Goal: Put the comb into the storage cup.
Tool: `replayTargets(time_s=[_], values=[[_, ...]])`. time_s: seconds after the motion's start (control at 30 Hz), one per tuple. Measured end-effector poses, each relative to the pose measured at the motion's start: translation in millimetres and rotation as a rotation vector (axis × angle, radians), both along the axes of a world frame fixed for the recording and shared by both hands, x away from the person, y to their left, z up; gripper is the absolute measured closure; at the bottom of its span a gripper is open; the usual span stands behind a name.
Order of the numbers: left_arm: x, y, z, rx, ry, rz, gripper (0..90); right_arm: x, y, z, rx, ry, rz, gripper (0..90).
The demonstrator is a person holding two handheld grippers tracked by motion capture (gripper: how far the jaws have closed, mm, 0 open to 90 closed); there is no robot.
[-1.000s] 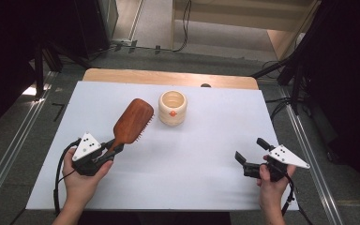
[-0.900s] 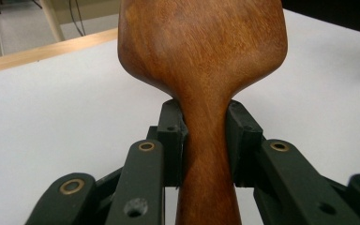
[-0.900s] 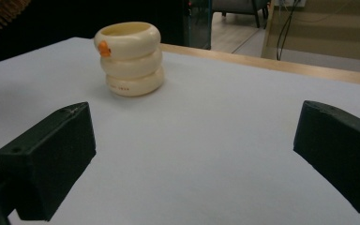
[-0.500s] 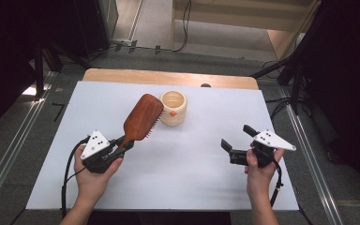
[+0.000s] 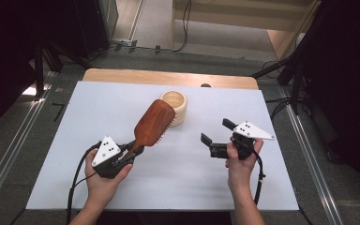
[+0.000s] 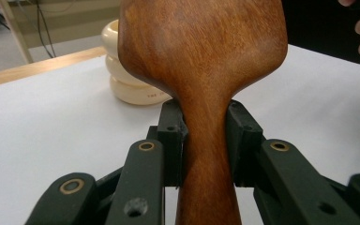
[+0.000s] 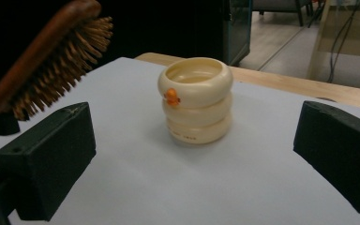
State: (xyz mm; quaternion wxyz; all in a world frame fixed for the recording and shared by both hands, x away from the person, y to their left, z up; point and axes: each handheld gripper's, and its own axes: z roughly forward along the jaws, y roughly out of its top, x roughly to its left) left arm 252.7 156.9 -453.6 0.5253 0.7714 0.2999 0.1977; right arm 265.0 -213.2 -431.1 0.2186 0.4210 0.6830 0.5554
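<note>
The left tongs [image 5: 130, 152] are clamped on the handle of a wooden hairbrush [image 5: 153, 123], with both black pads pressed against the narrow neck just below the paddle; in the left gripper view the handle [image 6: 205, 140] runs straight up between the jaws and the smooth back of the paddle faces the camera. The brush is lifted clear of the desk [image 5: 75, 140], its head slanting up and away toward the far edge, bristles turned to the right and down. The tip of the head sits just beside a cream-coloured cup [image 5: 174, 106] made of 3 stacked rings, with a small orange duck figure [image 7: 171, 97] on its upper ring. The cup stands upright near the middle of the desk's far edge.

The right tongs [image 5: 215, 137] are wide open and hold nothing. They hang above the right half of the desk, pointing left toward the cup. In the right gripper view the cup [image 7: 196, 100] stands between the 2 spread jaws but farther off, with the brush's bristles [image 7: 61, 61] at the upper left.
</note>
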Motion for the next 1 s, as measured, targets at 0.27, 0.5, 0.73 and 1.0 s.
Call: replayTargets(time_s=[0.27,0.5,0.73,1.0], values=[[-6.8,-12.9,-5.2,-0.019,-0.015,-0.028,71.8,-0.2,21.3,-2.0,0.052,0.047,0.052,0.0],[-12.0,-22.4,-10.2,-0.017,-0.031,-0.045,71.8,-5.3,38.3,1.0,0.087,0.066,0.085,0.0],[-15.9,-29.7,-13.6,-0.011,-0.046,-0.064,71.8,-4.3,51.4,-6.1,0.169,0.136,0.108,0.0],[-19.4,-36.7,-17.1,-0.006,-0.058,-0.063,71.8,-9.5,63.9,-2.4,0.222,0.161,0.132,0.0]])
